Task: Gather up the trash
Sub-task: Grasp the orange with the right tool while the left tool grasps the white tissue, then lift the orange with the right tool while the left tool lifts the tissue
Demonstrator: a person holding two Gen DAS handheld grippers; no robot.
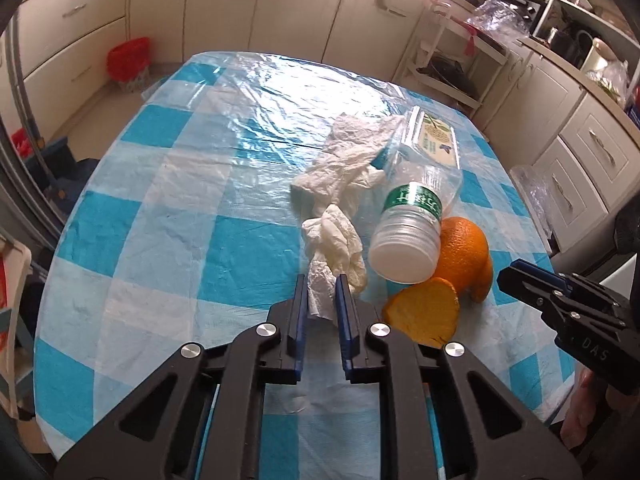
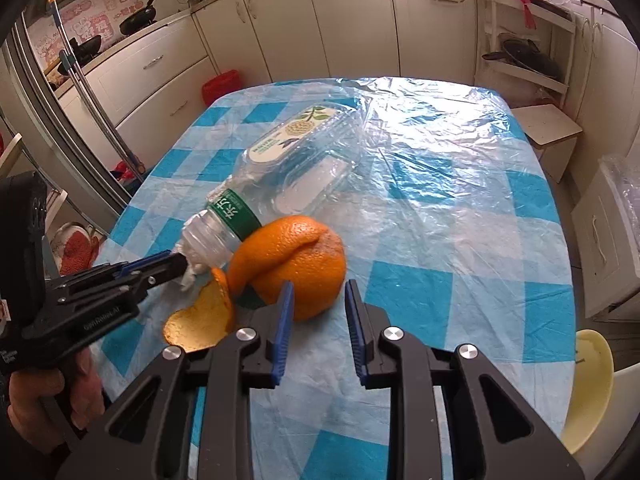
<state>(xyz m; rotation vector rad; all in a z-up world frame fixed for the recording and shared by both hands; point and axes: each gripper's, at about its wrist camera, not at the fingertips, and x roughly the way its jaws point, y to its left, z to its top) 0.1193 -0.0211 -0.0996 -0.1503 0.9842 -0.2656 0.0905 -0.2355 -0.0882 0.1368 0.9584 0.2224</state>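
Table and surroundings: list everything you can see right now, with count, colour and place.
tissue: 2 wads, white, table centre; nearer one between left tongs
bottle: 1, clear, green label, lying beside tissue
tray: 1, clear plastic, behind bottle
orange peel: orange pieces, right of bottle
tablecloth: 1, blue-white check
bin: 1, red, on floor
left tongs: shut on tissue
right tongs: open, at peel

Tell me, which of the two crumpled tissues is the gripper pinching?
The nearer tissue, its end between the left gripper fingers; the farther tissue lies untouched beside the clear container.
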